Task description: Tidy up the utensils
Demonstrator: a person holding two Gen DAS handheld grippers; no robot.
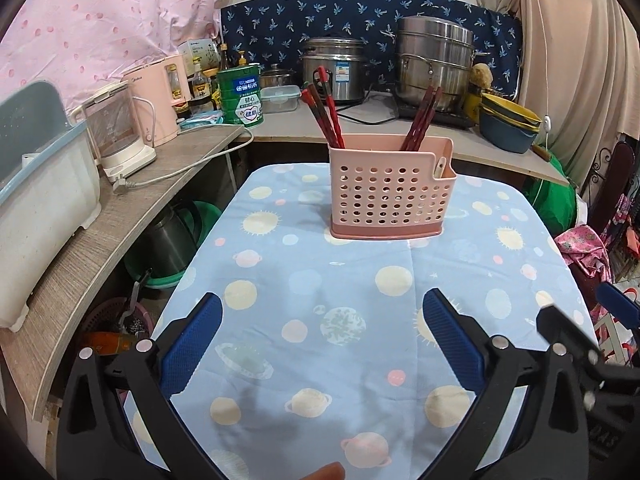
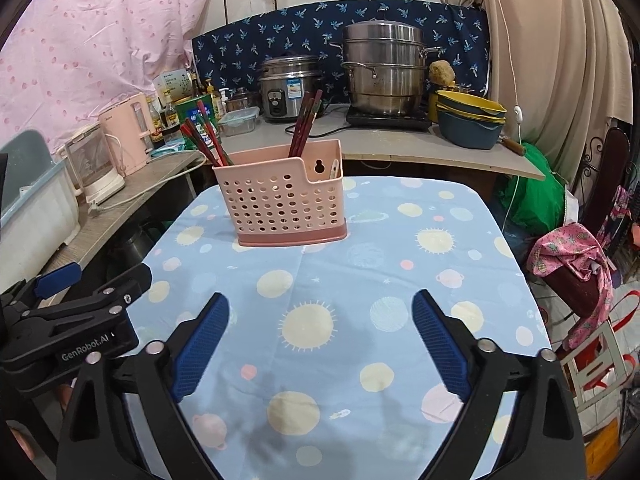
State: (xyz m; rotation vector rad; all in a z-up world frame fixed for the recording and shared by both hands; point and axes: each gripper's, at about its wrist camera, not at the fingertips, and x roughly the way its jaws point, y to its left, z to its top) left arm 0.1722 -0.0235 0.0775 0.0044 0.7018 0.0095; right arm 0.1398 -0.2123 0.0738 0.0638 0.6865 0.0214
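A pink perforated utensil holder [image 1: 390, 196] stands on the blue planet-print tablecloth [image 1: 320, 320]; it also shows in the right wrist view [image 2: 286, 206]. Red chopsticks [image 1: 326, 114] lean out at its left end and dark red chopsticks [image 1: 420, 124] at its right part. A pale spoon handle [image 1: 440, 166] sits in the small side compartment. My left gripper [image 1: 322, 304] is open and empty, well short of the holder. My right gripper [image 2: 320, 304] is open and empty too. Each gripper shows at the edge of the other's view.
A counter behind holds a rice cooker [image 1: 336, 68], a steel steamer pot [image 1: 434, 60], stacked bowls [image 1: 508, 124], a green tin [image 1: 240, 94] and kettles [image 1: 120, 132]. A white dish rack [image 1: 36, 184] stands left. A chair with pink cloth [image 2: 572, 268] stands right.
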